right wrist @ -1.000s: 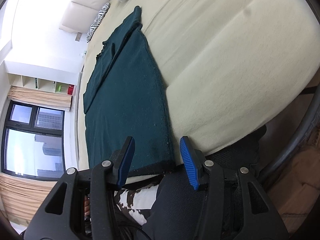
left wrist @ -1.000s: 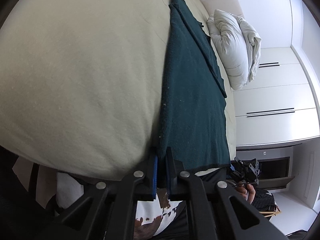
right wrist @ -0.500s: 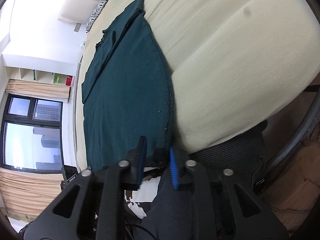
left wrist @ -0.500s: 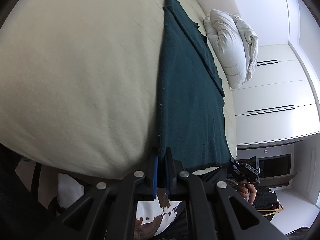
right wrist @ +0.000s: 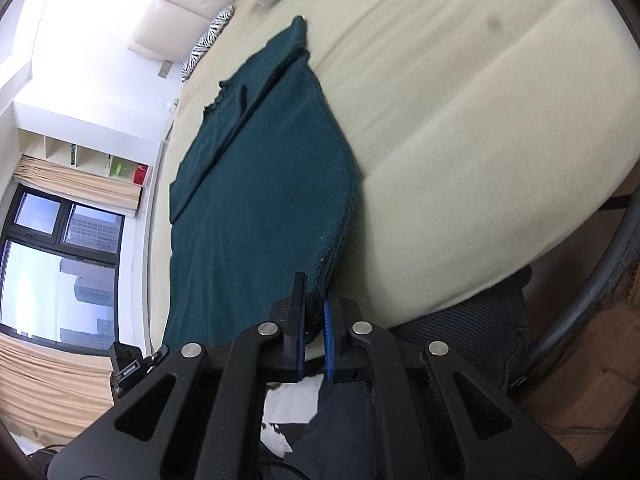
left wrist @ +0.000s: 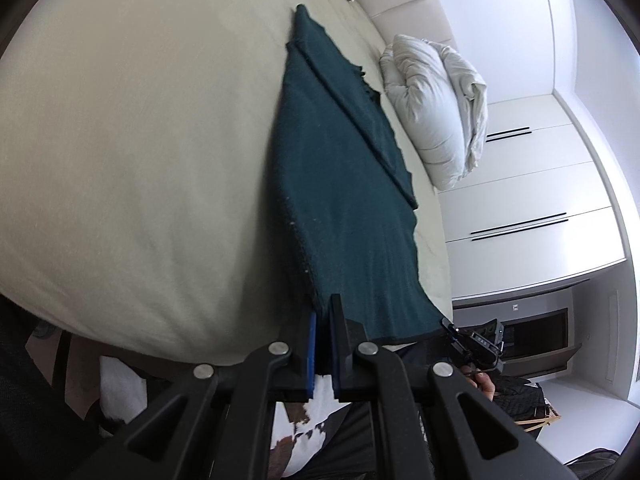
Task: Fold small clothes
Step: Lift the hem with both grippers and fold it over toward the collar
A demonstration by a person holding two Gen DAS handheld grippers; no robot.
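Note:
A dark teal garment lies spread along the cream bed, with a folded strip along its far side. My left gripper is shut on the garment's near left corner at the bed's front edge. In the right wrist view the same garment stretches away from me, and my right gripper is shut on its near right corner. The right gripper also shows in the left wrist view, at the garment's other near corner. The near hem is lifted a little between the two grippers.
A crumpled white duvet lies beside the garment near the headboard. A zebra-print pillow sits at the head of the bed. White wardrobes stand to one side, a window to the other. My legs are below the bed's edge.
My right gripper went from open beside the near right corner to shut on it. Both grippers have lifted the near hem slightly; the left stayed shut on its corner.

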